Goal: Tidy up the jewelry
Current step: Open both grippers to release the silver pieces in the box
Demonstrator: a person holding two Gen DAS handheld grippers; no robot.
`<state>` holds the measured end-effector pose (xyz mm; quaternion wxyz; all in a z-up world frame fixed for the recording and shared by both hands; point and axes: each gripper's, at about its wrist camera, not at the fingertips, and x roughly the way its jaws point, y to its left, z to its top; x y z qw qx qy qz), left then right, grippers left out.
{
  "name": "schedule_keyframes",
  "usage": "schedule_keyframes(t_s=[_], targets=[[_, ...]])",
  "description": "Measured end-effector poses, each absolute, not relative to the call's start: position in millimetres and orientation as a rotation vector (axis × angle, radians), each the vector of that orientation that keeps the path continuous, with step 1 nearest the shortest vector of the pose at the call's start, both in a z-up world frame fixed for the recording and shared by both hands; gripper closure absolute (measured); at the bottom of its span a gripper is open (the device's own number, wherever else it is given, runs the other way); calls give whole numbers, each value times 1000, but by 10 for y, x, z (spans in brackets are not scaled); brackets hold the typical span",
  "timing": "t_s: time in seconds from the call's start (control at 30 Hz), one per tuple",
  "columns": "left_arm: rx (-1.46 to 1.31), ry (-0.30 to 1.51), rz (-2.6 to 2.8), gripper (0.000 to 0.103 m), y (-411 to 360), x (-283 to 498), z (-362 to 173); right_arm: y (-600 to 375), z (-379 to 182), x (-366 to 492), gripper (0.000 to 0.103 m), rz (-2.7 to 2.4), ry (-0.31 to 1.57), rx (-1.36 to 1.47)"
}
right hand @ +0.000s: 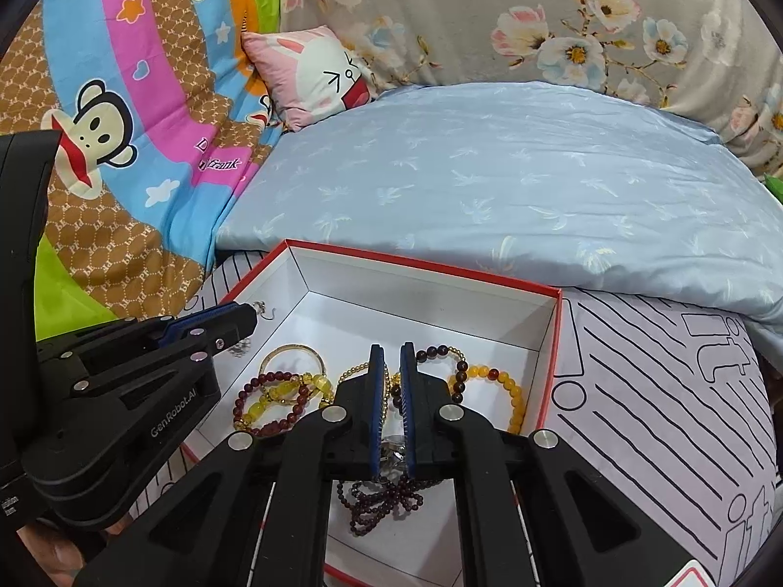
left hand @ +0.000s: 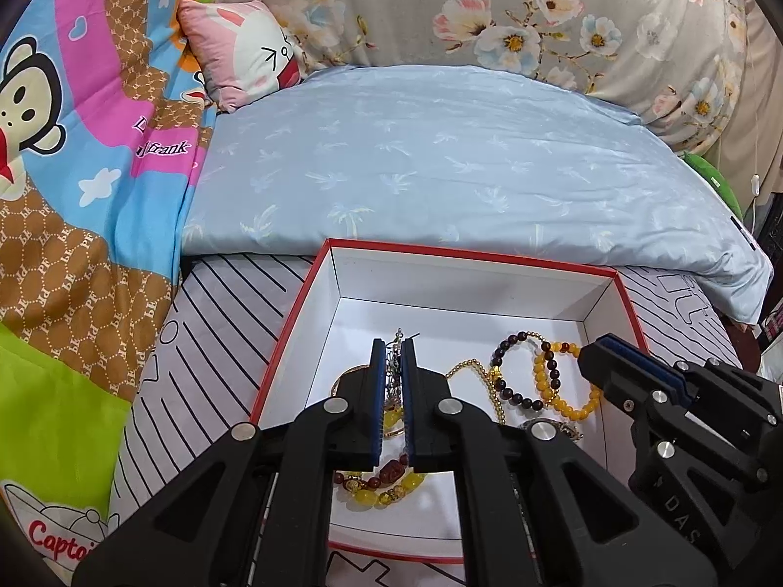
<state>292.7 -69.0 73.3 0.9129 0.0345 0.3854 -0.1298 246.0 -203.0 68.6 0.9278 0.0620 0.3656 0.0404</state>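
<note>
A white box with a red rim [left hand: 470,260] [right hand: 430,264] lies on the bed and holds the jewelry. My left gripper [left hand: 393,347] is over the box's left part, shut on a silver dangling earring [left hand: 393,374] whose hook [right hand: 266,312] sticks out past the tips. My right gripper [right hand: 393,349] hovers over the box's middle with jaws nearly closed and nothing clearly between them. Below lie a dark bead bracelet [left hand: 518,372], a yellow bead bracelet [left hand: 567,391], a gold chain [left hand: 482,381], a gold bangle [right hand: 293,359], a red-and-yellow bracelet [right hand: 274,401] and a dark garnet strand [right hand: 381,504].
The box rests on a white sheet with black line print [right hand: 660,391]. A light blue quilt [left hand: 440,166] lies behind it, a colourful monkey-print blanket [left hand: 73,195] to the left, a pink rabbit pillow [left hand: 244,54] and a floral cover [left hand: 538,10] at the back.
</note>
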Motion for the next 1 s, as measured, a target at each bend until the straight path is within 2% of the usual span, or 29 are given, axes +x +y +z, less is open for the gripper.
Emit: schedule_keyframes(t_s=[0.03,0.1,0.13,0.33,1.0], targets=[[70,796,-262,91,-686,2935,726,-2024,685,2455,90,77,746,124],[69,791,-252,65,-675,2934,713,-2014,688,2445,84,78,744,127],[73,783,-244,62,-669,2925,712,-2010,688,2431,81,74,741,125],[89,778,-243,61,-677,2881,704,-1977,686,2362,70,69,736,131],[80,776,-233,61,-542,2639,816,-1882,877,2084,60,46,724,114]])
